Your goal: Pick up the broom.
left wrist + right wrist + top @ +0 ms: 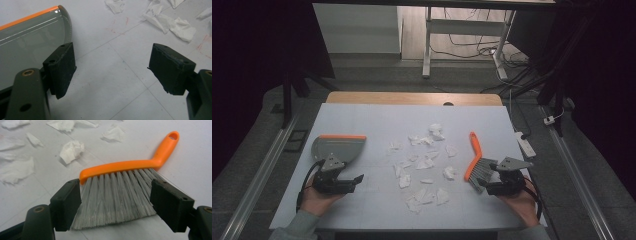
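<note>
A brush (pixel 473 159) with an orange handle and grey bristles is seen lying flat on the white table (pixel 377 112), at its right side, the handle end pointing away from the person. In the right gripper view the bristles (pixel 115 195) are framed between the two black jaws, which are spread wide; whether the pads touch the bristles cannot be told, and nothing is clamped. The right gripper (pixel 488 184) is held low at the bristle end, the hand (pixel 519 205) behind it.

A grey dustpan (pixel 337 147) with an orange edge is laid at the table's left side. The left gripper (pixel 357 179) is held just before its near edge, jaws spread wide over bare table, with nothing between them; in the left gripper view the dustpan (pixel 27 42) is seen beside the left jaw.

Between brush and dustpan, torn paper scraps (pixel 424 162) are scattered across the middle of the table.
</note>
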{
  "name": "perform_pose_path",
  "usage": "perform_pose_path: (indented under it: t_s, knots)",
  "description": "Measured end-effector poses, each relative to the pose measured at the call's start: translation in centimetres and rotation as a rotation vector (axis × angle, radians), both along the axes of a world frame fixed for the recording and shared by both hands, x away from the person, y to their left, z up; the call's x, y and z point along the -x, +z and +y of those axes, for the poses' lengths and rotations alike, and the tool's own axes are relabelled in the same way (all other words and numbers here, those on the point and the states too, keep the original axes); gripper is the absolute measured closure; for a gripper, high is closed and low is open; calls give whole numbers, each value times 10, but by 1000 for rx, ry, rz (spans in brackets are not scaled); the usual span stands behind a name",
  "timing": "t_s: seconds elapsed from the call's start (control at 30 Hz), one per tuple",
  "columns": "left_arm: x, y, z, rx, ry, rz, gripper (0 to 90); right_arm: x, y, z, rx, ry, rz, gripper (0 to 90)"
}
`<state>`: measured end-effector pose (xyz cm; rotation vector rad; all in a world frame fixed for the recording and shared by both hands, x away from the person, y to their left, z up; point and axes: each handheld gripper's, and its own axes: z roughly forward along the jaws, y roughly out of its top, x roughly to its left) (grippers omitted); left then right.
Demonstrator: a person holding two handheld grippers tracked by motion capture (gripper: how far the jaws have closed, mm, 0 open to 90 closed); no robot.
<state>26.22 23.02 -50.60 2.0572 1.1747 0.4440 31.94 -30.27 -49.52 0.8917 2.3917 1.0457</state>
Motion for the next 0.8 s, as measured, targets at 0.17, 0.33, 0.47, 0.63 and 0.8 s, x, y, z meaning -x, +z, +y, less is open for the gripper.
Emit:
perform_pose_path:
  t_s: [0.17,0.33,0.47,0.63,0.8]
  knots:
    - [0,-2,-2,-5,-8,6,221,0,1,-1,-1,-2,0,238]
    - [0,-1,-2,-4,-7,4,221,0,3,0,10,-10,6,238]
    - [0,-2,-2,-8,-10,5,221,0,3,1,12,-14,13,239]
    - [-2,-2,-2,-16,-10,1,221,0,3,3,20,-16,38,253]
    - [-7,-2,-4,-27,-11,-3,221,-2,6,6,19,-39,57,259]
